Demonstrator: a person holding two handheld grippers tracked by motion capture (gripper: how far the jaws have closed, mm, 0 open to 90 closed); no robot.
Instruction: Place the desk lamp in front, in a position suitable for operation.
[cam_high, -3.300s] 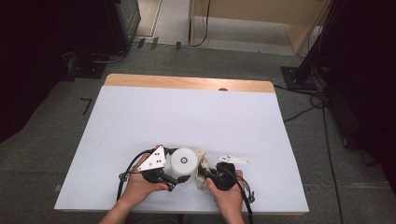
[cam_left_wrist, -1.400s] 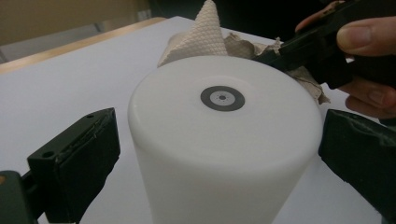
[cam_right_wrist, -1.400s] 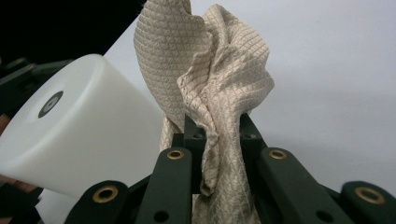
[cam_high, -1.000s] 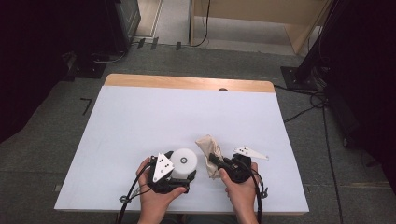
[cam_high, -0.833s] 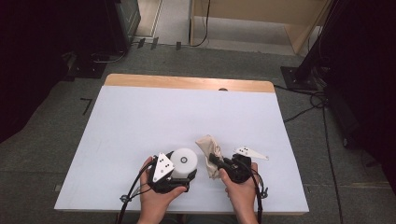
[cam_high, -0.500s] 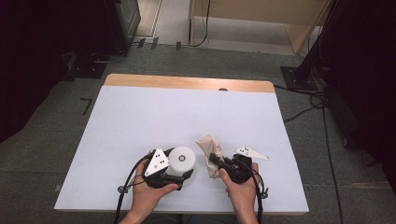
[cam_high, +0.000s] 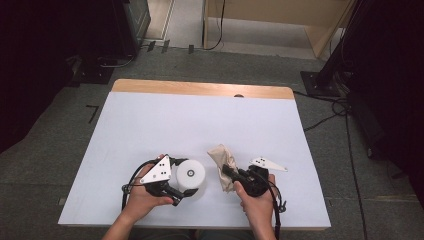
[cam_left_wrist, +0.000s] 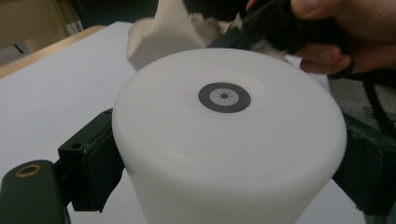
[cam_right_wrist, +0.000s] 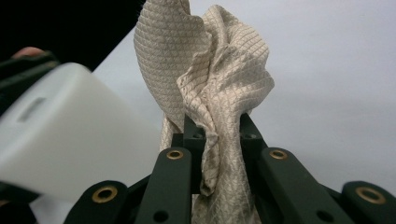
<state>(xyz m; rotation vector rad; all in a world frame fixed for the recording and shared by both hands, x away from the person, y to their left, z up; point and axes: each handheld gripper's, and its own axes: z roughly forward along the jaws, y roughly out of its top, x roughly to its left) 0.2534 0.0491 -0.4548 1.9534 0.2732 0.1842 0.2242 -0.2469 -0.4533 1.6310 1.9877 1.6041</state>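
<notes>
A white cylinder with a small dark ring on its end lies sideways near the table's front edge, and my left gripper is shut on it. In the left gripper view the black pads press the cylinder from both sides. To its right a crumpled beige cloth stands up from my right gripper, which is shut on the cloth's lower part. In the right gripper view the cloth rises from between the jaws of that gripper, with the cylinder close by on the left.
The white tabletop stretches away behind both hands to a wooden strip at its far edge. Cables and dark stands sit on the floor around the table.
My left hand has drawn the cylinder a little to the left, which widens the gap to the cloth. The right gripper and the cloth have stayed where they were.
</notes>
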